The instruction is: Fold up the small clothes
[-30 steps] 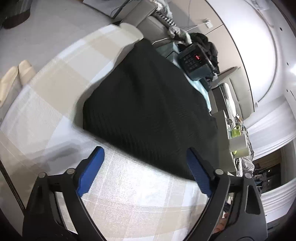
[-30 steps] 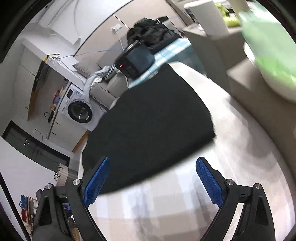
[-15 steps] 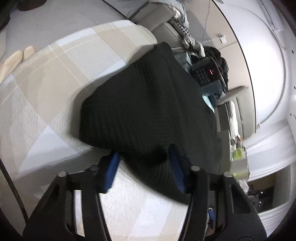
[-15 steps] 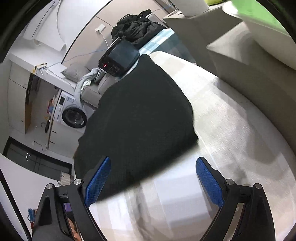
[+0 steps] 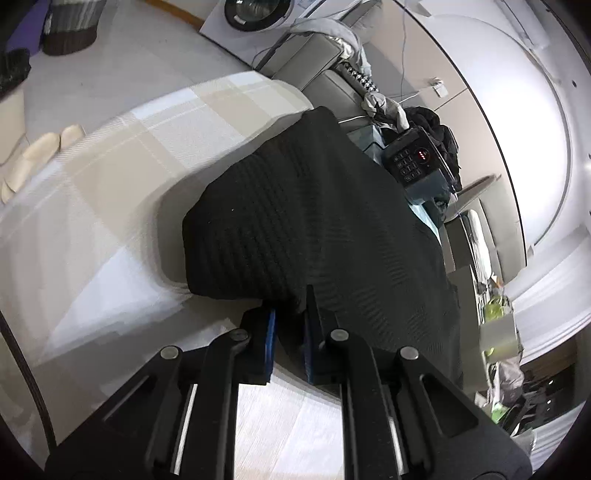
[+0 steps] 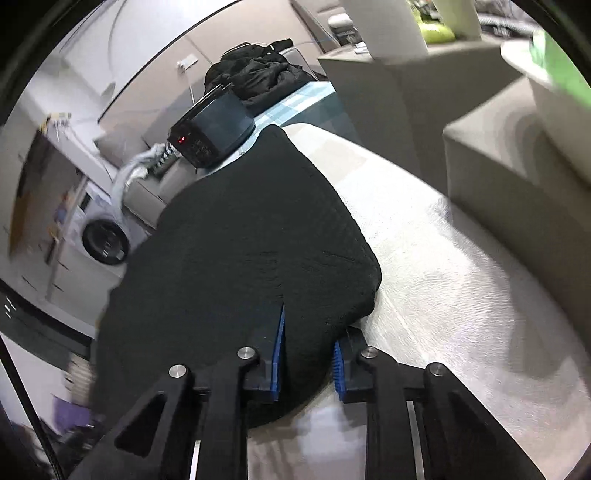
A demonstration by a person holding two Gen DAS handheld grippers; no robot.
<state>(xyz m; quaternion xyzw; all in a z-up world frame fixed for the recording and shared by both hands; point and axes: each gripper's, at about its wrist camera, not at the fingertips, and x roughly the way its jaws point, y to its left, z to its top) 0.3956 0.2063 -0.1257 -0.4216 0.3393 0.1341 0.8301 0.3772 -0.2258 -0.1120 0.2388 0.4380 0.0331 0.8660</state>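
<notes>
Black knit garment [image 5: 317, 221], ribbed weave with fine horizontal ridges, soft and thick, lying on a table covered with a checked cloth [image 5: 122, 177] in beige, white and pale grey squares of woven texture. The near edge of the garment is lifted from the cloth in rounded, bulging corners. Left gripper [image 5: 289, 325]: black frame with round metal rivets, blue ridged pads [image 5: 271, 343], jaws drawn narrow and pinching the near left edge of the garment. Right gripper [image 6: 308, 350]: same build, blue pads [image 6: 277, 354] set somewhat apart with a thick fold of the garment [image 6: 243, 251] clamped between them at its near right corner. Beyond the far end of the garment: a dark boxy device [image 5: 415, 162] with a keypad and small red display, seated on a light blue checked fabric [image 6: 295, 107]. Behind the device, a crumpled black jacket [image 6: 255, 77]. Further from the garment on its left side, a white washing machine [image 5: 255, 14] with round glass door, and a dark woven basket [image 5: 72, 26] on the pale floor. Pair of cream slippers [image 5: 37, 151] beside the table's left edge.
</notes>
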